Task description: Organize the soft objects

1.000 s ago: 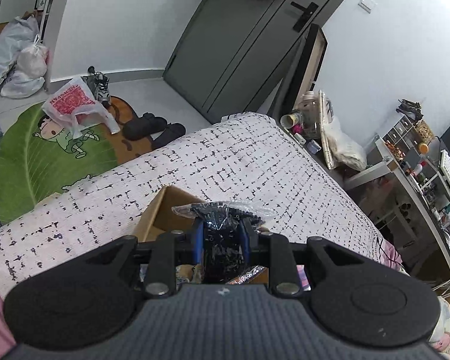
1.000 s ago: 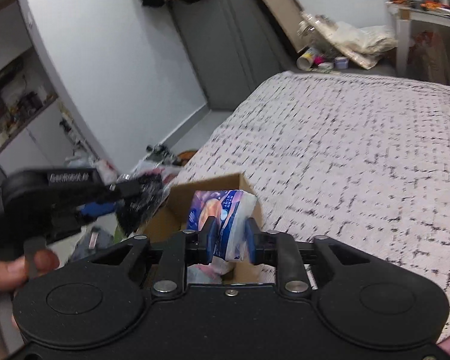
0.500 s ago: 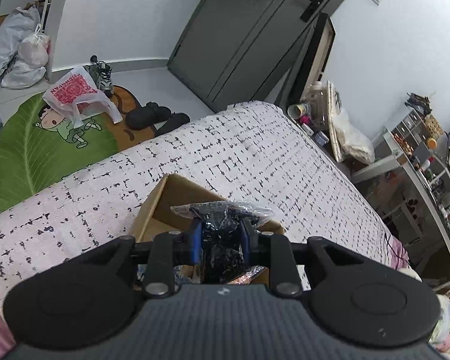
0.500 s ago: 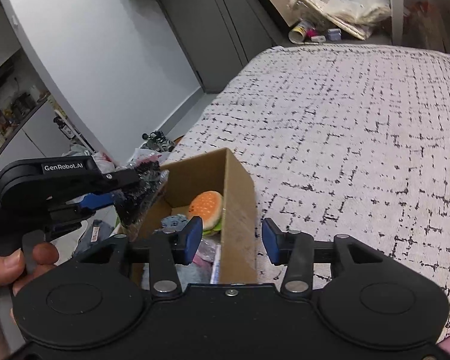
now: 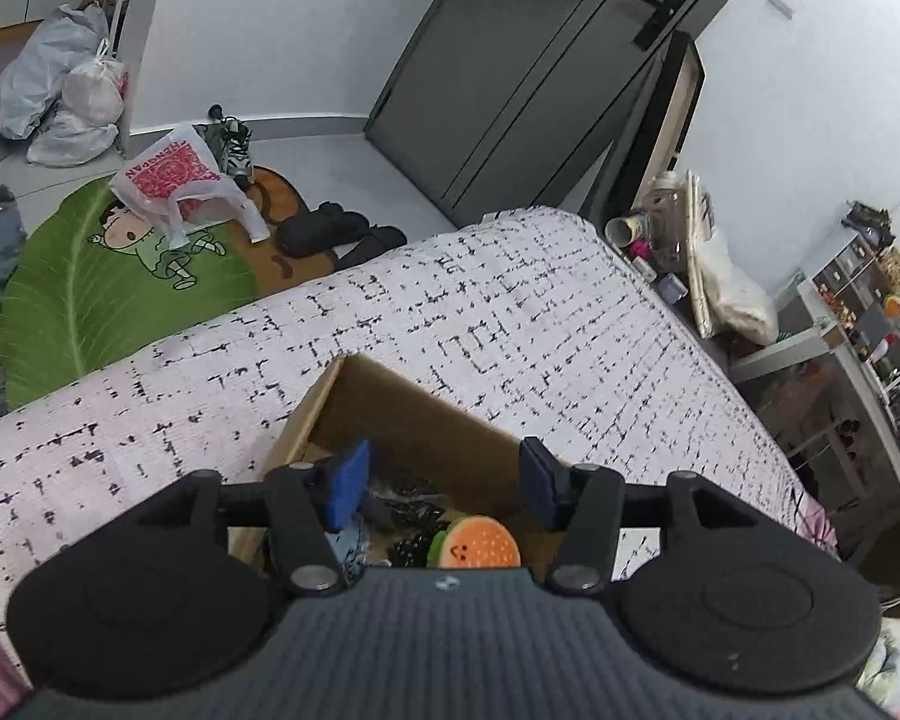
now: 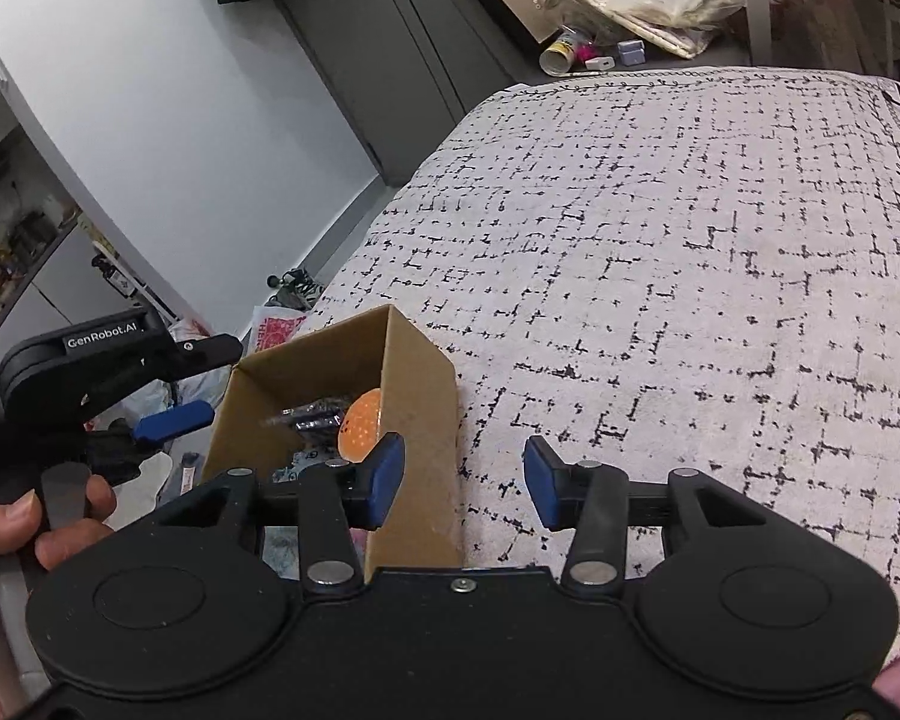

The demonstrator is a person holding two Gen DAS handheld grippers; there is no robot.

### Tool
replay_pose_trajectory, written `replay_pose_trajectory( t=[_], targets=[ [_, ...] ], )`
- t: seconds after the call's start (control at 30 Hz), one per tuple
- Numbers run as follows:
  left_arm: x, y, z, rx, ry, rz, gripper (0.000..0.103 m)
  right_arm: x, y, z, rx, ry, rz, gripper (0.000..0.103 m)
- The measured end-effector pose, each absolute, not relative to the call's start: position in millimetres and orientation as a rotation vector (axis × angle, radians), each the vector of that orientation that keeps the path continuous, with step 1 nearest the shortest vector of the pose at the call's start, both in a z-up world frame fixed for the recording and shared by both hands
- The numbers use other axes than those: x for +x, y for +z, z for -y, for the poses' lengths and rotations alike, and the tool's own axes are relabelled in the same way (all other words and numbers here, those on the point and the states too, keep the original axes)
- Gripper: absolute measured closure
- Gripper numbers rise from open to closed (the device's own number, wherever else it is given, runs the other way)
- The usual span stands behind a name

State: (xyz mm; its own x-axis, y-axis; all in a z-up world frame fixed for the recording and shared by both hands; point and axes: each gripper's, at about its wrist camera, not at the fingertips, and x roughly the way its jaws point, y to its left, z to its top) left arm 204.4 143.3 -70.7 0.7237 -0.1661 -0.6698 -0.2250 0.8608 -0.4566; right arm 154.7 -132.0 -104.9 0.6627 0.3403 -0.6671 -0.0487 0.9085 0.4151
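An open cardboard box [image 5: 390, 378] stands on the black-and-white patterned bed cover [image 5: 510, 312]. Inside it lie a black crinkly packet [image 5: 408, 504] and an orange burger-shaped plush [image 5: 477, 543]. My left gripper [image 5: 444, 486] hangs over the box, its jaws opening with nothing between them. In the right wrist view the box [image 6: 414, 396] shows the packet [image 6: 315, 414] and the plush [image 6: 363, 426]. My right gripper [image 6: 463, 486] is open and empty, straddling the box's right wall. The left gripper [image 6: 210, 384] reaches over the box's left rim, held by a hand [image 6: 30, 516].
The bed cover [image 6: 690, 240] stretches away to the right of the box. On the floor lie a green leaf rug [image 5: 90, 294], a red-printed plastic bag [image 5: 174, 180] and black slippers [image 5: 336, 234]. A dark door [image 5: 510, 72] and a cluttered desk [image 5: 840, 330] lie beyond.
The left gripper opened and the black packet dropped into the box. The right gripper let go of a blue-and-white packet, then shifted right over the box's wall.
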Motion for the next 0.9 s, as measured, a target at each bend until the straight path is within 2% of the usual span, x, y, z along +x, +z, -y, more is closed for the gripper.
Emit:
replay_pose_trajectory(
  t=[0.23,0.33,0.5,0.57,0.67,0.8,0.9],
  targets=[
    [197,-68,-127,-0.457,0.055,-0.824,0.029,142,-94,149,0.389,0.215,-0.817,0.052],
    [194,-64,-115,-0.404,0.056,-0.835,0.028,136,-87,161,0.411,0.204,-0.807,0.047],
    [185,-54,-96,-0.358,0.027,-0.846,0.027,123,-71,178,0.411,0.197,-0.793,0.023],
    [179,-50,-91,-0.375,0.007,-0.85,0.026,117,-63,186,0.416,0.195,-0.784,0.018],
    [168,-42,-84,-0.37,-0.022,-0.864,0.016,110,-54,197,0.428,0.195,-0.771,0.008],
    [152,-23,-80,-0.339,0.005,-0.851,0.007,102,-44,211,0.458,0.181,-0.769,0.0],
    [141,-11,-79,-0.341,0.012,-0.852,0.001,95,-36,220,0.459,0.179,-0.772,0.0]
  ],
)
